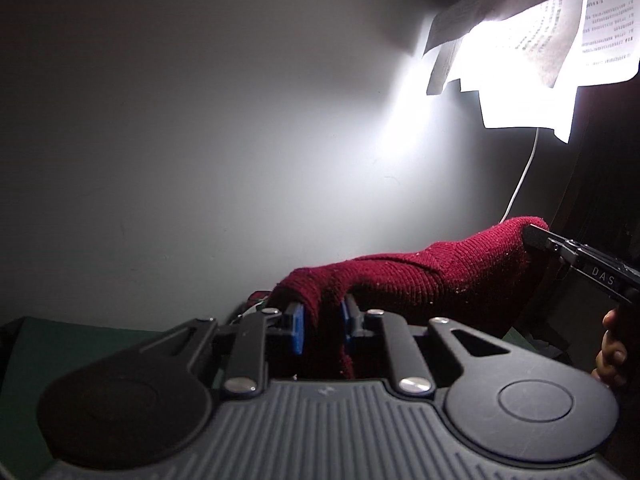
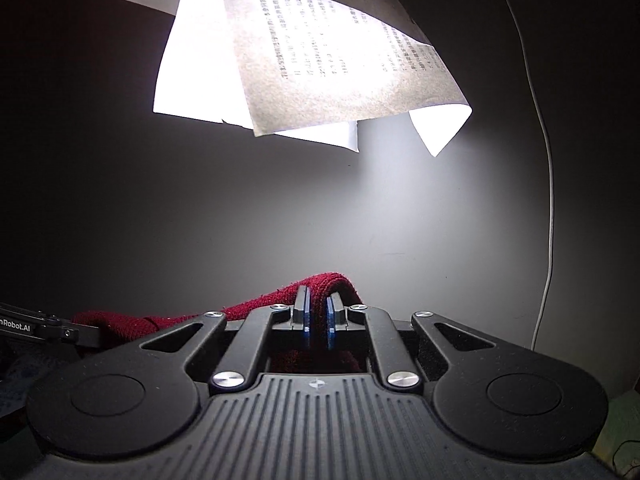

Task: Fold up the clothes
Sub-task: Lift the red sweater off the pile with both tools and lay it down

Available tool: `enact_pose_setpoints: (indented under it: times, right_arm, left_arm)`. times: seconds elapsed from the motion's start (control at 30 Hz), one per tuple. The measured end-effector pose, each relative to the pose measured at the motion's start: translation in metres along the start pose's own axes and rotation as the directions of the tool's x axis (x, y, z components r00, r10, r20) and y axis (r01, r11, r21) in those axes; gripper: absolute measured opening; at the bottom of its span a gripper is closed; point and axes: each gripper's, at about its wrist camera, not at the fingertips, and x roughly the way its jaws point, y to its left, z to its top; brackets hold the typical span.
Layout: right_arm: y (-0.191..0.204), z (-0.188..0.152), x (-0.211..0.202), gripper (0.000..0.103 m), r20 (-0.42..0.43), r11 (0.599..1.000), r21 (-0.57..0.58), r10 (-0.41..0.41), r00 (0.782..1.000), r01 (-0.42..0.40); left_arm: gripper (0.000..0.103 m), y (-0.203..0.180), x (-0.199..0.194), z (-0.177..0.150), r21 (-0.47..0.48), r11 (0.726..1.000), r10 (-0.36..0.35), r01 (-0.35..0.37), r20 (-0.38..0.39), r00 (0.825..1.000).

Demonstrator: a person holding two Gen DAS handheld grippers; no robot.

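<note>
A dark red knitted garment [image 1: 420,280] stretches between both grippers, held up in front of a pale wall. My left gripper [image 1: 322,314] is shut on one end of it, the cloth bunched between its blue pads. The right gripper [image 1: 534,238] enters the left wrist view from the right, pinching the other end. In the right wrist view my right gripper [image 2: 318,306] is shut on a fold of the red garment [image 2: 256,306] that arches over its fingertips. The left gripper's fingers [image 2: 80,334] reach in from the left edge.
A bright lamp covered with printed paper sheets [image 2: 320,60] hangs overhead, seen also as glowing paper sheets [image 1: 560,40]. A white cable [image 2: 548,200] runs down the wall. A green surface [image 1: 60,344] lies low at the left. A person's hand [image 1: 612,352] grips the right tool.
</note>
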Motion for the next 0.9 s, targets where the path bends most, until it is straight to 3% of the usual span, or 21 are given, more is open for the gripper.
enact_pose_setpoints:
  times: [0.23, 0.37, 0.53, 0.67, 0.77, 0.9]
  right_arm:
    - [0.065, -0.001, -0.027, 0.008, -0.002, 0.999, 0.016, 0.047, 0.999, -0.047]
    - [0.113, -0.015, -0.01, 0.008, -0.039, 0.998, -0.009, 0.061, 0.997, -0.061]
    - [0.16, -0.035, 0.026, 0.007, -0.104, 0.998, 0.008, 0.062, 0.993, -0.062]
    - [0.187, -0.042, 0.053, 0.007, -0.122, 0.998, 0.031, 0.05, 0.991, -0.047]
    - [0.2, -0.038, 0.071, 0.007, -0.106, 0.999, 0.031, 0.036, 0.994, -0.032]
    - [0.204, -0.026, 0.089, 0.007, -0.046, 0.999, 0.043, 0.015, 0.999, -0.013]
  left_arm:
    - [0.015, 0.036, -0.08, 0.014, 0.055, 0.997, 0.06, -0.063, 0.052, 0.997]
    - [0.015, 0.057, -0.109, 0.012, 0.114, 0.985, 0.129, -0.133, 0.041, 0.991]
    - [0.015, 0.107, -0.114, 0.002, 0.084, 0.981, 0.178, -0.174, -0.051, 0.983]
    - [0.015, 0.138, -0.103, 0.003, 0.051, 0.976, 0.214, -0.21, -0.078, 0.974]
    - [0.015, 0.149, -0.094, 0.017, 0.023, 0.974, 0.228, -0.227, -0.059, 0.972]
    - [0.015, 0.147, -0.092, 0.046, 0.035, 0.967, 0.253, -0.254, 0.031, 0.967]
